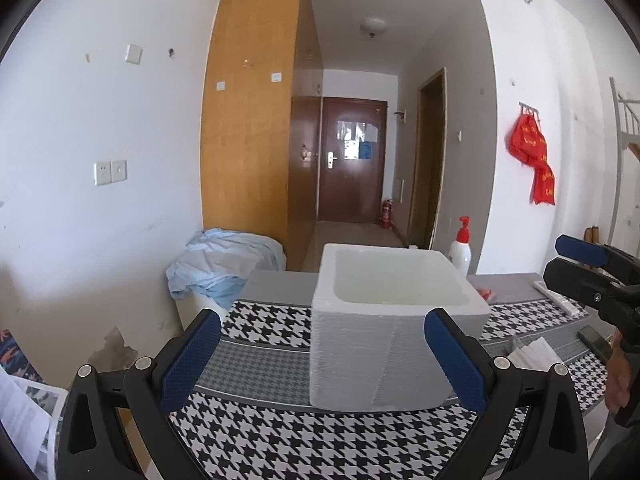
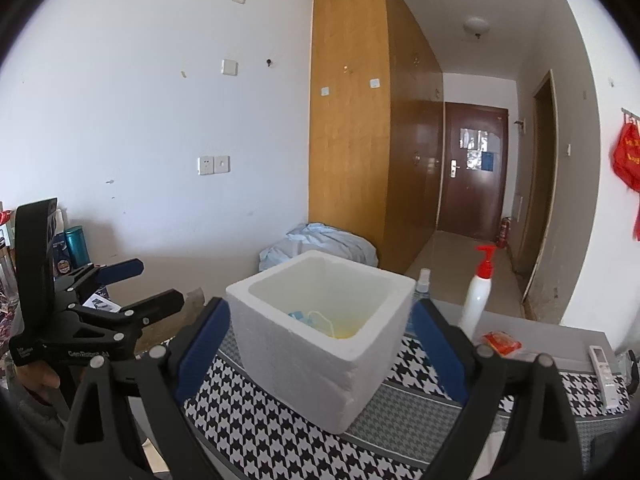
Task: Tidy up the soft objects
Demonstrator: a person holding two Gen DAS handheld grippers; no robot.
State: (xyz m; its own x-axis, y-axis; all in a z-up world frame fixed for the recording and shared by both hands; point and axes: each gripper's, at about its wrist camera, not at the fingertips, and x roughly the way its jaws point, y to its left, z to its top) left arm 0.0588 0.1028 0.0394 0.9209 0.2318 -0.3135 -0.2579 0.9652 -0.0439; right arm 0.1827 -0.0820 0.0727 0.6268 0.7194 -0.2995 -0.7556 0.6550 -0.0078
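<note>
A square white foam box (image 2: 326,338), rough-grained with thick walls, stood on the bench (image 1: 256,364), which was covered in black-and-white houndstooth cloth with grey bands. Inside the box lay soft items (image 2: 320,322), pale blue and yellow, shape unclear. The left gripper (image 1: 322,354) and right gripper (image 2: 320,350) were both held before the box, jaws spread wide and empty, their blue pads ribbed. A smooth white pump bottle (image 2: 478,296) with a red top stood just behind the box.
</note>
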